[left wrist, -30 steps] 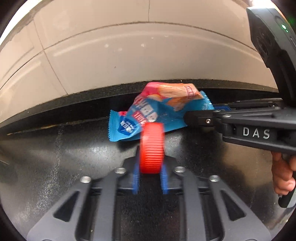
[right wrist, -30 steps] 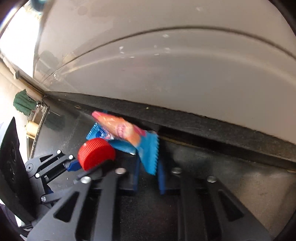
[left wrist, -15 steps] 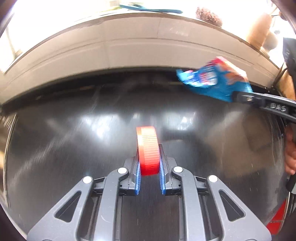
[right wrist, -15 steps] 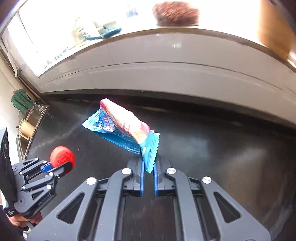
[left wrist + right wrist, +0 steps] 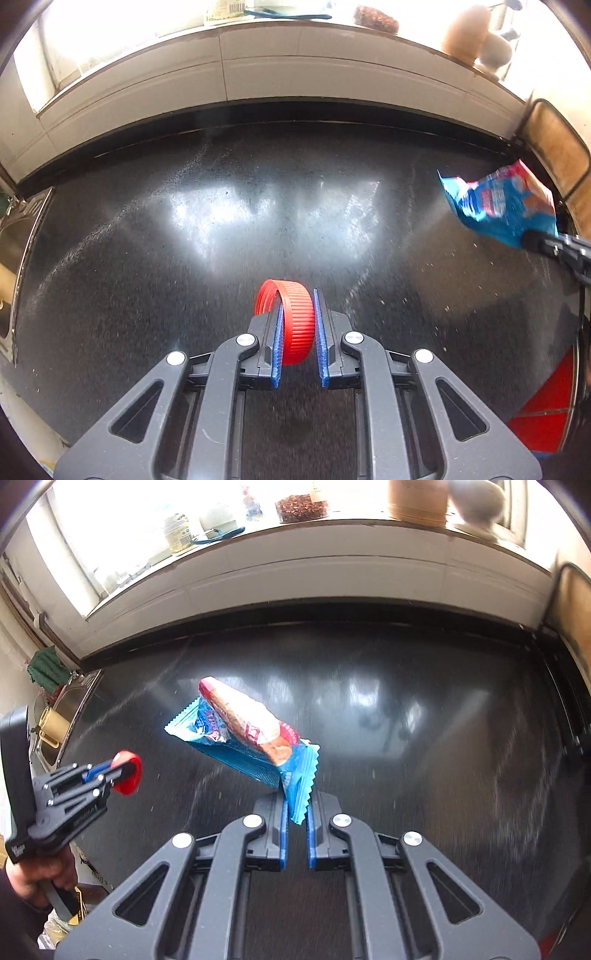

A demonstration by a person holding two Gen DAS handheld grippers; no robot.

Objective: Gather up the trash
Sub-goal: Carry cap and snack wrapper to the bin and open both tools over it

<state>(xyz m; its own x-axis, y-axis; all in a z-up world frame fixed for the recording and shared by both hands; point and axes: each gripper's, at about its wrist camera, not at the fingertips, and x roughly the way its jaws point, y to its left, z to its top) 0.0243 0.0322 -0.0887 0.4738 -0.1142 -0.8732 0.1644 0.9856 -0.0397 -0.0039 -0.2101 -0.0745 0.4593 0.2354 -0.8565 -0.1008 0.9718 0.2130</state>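
My left gripper [image 5: 298, 325] is shut on a red ribbed bottle cap [image 5: 295, 325], held on edge above the black countertop [image 5: 221, 229]. It also shows at the left of the right wrist view [image 5: 123, 771] with the cap [image 5: 129, 775]. My right gripper [image 5: 296, 812] is shut on the crimped end of a blue and pink snack wrapper [image 5: 243, 734], lifted above the counter. The wrapper also shows at the right edge of the left wrist view [image 5: 498, 206].
A white tiled wall [image 5: 258, 77] and a windowsill with jars [image 5: 295, 506] run behind the counter. A steel sink [image 5: 62, 716] with a green cloth [image 5: 46, 668] lies to the left. A wooden board [image 5: 557, 147] leans at the right. Something red [image 5: 546, 410] lies below the counter's right edge.
Both grippers have drawn back and up from the wall with their loads. The cap and wrapper left the counter's back edge; the grippers have moved apart.
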